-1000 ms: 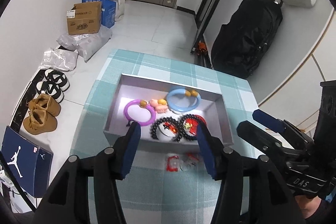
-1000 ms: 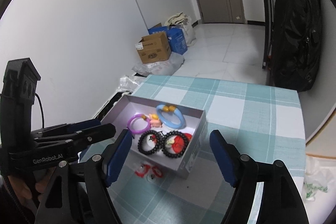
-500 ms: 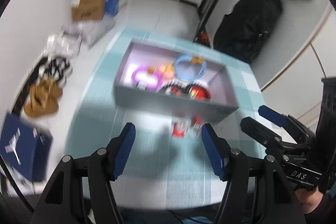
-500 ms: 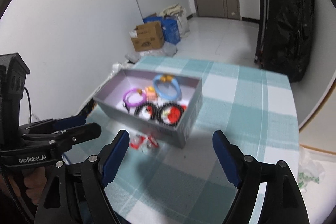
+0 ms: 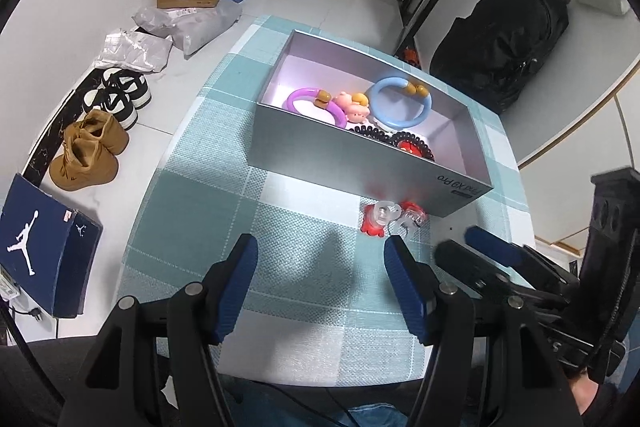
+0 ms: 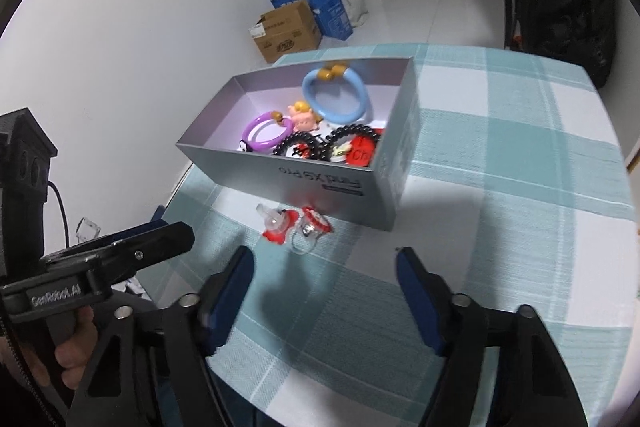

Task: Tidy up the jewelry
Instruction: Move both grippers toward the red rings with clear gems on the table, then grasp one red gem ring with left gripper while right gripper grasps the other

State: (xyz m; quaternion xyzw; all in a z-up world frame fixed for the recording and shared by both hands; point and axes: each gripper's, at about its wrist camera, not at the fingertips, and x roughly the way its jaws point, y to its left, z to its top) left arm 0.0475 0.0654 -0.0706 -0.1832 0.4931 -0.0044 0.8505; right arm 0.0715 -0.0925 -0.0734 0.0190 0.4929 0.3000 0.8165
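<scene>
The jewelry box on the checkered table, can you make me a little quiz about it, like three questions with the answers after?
1. True or false: the blue ring bracelet lies inside the gray box.
2. Which thing lies outside the box, on the checkered tablecloth? A) the purple bracelet B) the red and clear trinkets C) the black bead bracelet
3. Fill in: the left gripper and the right gripper both hold ____.

Key: 1 true. 2 B, they sit just in front of the box's near wall. 3 nothing; both stand open above the cloth.
</scene>
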